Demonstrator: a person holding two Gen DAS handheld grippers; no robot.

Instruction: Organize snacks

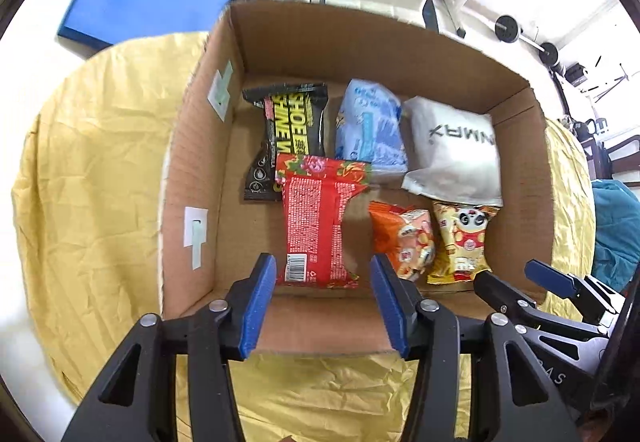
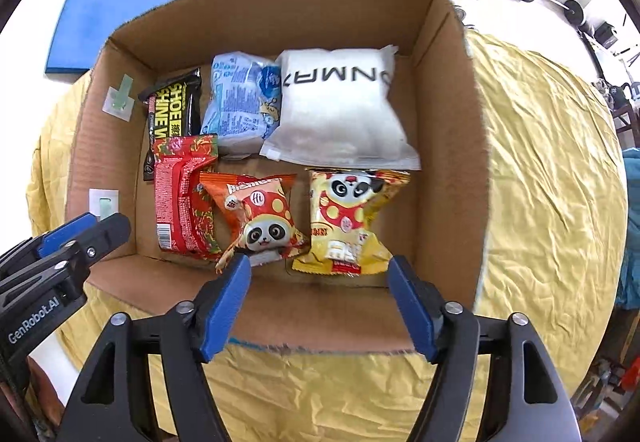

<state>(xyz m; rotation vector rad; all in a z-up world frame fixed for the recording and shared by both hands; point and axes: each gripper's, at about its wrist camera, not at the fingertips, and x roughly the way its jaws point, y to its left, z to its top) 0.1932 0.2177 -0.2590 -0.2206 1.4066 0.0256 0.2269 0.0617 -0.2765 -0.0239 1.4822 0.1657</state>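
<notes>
Both the left hand-held gripper (image 1: 323,278) and the right hand-held gripper (image 2: 320,278) hang wide open and empty at 6 o'clock, over the near wall of the cardboard box (image 2: 448,122). Inside lie the red packet (image 1: 316,222), orange panda bag (image 2: 260,214) and yellow panda bag (image 2: 348,218); toward 12 o'clock, black pack (image 1: 292,122), blue pack (image 2: 240,102), white pouch (image 2: 340,110)
</notes>
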